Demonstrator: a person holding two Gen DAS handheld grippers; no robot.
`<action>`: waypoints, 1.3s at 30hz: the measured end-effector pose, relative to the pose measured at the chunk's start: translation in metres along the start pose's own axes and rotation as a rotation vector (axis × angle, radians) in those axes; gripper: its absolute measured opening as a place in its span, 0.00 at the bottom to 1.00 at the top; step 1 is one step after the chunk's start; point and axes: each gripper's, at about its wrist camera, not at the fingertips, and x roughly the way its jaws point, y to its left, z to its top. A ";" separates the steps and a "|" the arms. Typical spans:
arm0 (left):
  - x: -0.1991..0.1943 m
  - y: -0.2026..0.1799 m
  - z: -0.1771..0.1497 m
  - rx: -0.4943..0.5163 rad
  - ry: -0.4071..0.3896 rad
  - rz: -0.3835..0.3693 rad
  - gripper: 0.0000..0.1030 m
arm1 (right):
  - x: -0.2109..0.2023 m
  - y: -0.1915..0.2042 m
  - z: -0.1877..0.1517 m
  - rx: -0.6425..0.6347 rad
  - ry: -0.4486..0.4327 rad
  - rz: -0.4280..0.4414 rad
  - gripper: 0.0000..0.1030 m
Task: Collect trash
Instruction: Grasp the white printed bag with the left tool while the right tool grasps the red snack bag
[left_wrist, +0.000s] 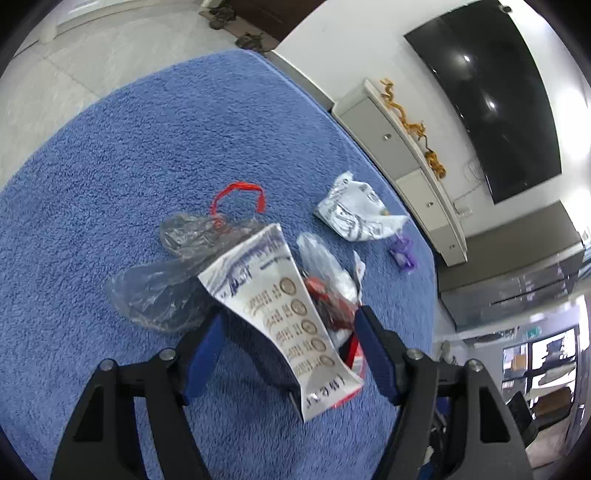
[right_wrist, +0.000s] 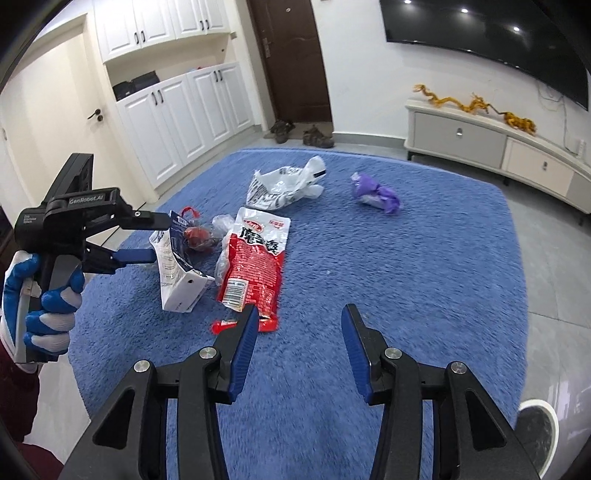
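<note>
Trash lies on a blue rug (right_wrist: 369, 258). My left gripper (left_wrist: 288, 314) is open, its jaws on either side of a white printed wrapper (left_wrist: 280, 306); in the right wrist view the left gripper (right_wrist: 159, 236) stands at that wrapper (right_wrist: 177, 280). Whether it touches the wrapper I cannot tell. My right gripper (right_wrist: 299, 314) is open and empty above the rug, just right of a red snack bag (right_wrist: 255, 266). A crumpled white bag (right_wrist: 284, 184), a purple wad (right_wrist: 376, 194) and a clear bag with red contents (right_wrist: 199, 236) lie farther back.
A clear plastic bag (left_wrist: 162, 291) with a red handle (left_wrist: 236, 195) lies left of the wrapper. A low white TV cabinet (right_wrist: 498, 147) stands along the wall on the right. White cupboards (right_wrist: 177, 107) and shoes (right_wrist: 299, 133) are at the back. A round white bin (right_wrist: 535, 432) is at lower right.
</note>
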 end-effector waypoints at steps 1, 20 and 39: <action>0.002 0.000 0.001 -0.004 0.001 0.000 0.62 | 0.006 0.001 0.002 -0.003 0.007 0.009 0.45; -0.009 0.025 -0.016 -0.033 -0.008 -0.127 0.39 | 0.096 0.042 0.024 -0.068 0.147 0.077 0.51; -0.040 0.037 -0.041 0.050 0.005 -0.246 0.38 | 0.094 0.049 0.029 -0.070 0.156 0.068 0.21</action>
